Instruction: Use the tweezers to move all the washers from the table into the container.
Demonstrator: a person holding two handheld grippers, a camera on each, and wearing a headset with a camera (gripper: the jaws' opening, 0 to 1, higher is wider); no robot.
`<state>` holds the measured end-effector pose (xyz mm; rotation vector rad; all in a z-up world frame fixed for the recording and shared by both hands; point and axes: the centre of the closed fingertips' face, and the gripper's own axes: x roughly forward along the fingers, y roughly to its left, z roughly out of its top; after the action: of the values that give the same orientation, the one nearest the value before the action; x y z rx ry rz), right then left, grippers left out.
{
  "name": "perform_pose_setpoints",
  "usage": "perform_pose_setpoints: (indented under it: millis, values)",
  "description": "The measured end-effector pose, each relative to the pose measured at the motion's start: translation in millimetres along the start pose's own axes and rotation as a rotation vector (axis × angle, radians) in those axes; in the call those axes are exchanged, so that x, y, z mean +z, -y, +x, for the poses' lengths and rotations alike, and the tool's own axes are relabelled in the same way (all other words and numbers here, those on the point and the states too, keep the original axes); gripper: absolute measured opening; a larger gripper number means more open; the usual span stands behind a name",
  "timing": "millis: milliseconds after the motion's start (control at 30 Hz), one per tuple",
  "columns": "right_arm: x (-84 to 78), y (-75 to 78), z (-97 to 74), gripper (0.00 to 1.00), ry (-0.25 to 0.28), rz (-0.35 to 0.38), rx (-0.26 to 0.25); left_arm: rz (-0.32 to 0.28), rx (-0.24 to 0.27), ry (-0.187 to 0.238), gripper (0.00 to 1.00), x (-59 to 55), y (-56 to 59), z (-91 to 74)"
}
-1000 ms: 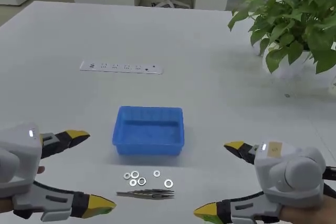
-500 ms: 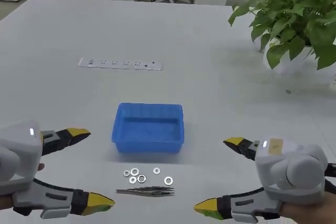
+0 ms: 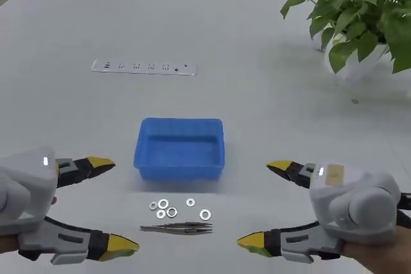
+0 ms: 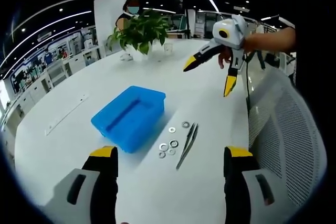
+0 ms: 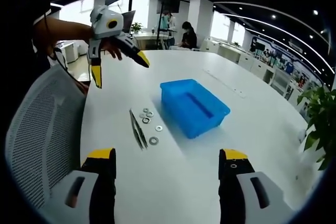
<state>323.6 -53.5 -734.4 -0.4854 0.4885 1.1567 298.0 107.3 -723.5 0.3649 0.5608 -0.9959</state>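
Nothing on the table has shifted. Left gripper (image 3: 123,205) and right gripper (image 3: 255,205) hover wide open, empty. Washers (image 3: 172,210), perhaps six, lie just beside the tweezers (image 3: 176,228), near the container (image 3: 178,171); a clumsy grab at the flat tweezers could scatter them.

No text, label, brand or number can be read anywhere.

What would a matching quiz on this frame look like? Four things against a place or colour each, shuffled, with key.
Things:
1 tweezers
2 washers
3 container
4 power strip

Place or colour:
A blue
B lying flat, nearest the person
C loose cluster between tweezers and container
D beyond the container, farthest from the person

Pairs: 1-B, 2-C, 3-A, 4-D
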Motion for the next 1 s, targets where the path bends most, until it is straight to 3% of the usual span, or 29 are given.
perform_pose_setpoints:
  millis: [333,767,1000]
  values:
    - [-0.7,-5.0,13.1,0.66,-0.011,-0.050,0.044,0.047,-0.068,-0.054,0.74,-10.3,6.6,18.7]
    - [-1.9,-28.4,37.9,0.47,-0.060,-0.175,0.168,0.129,-0.116,-0.152,0.44,-34.0,9.7,28.4]
    - [-0.4,-41.7,51.1,0.37,-0.076,-0.231,0.233,0.151,-0.141,-0.205,0.37,-44.6,13.4,33.1]
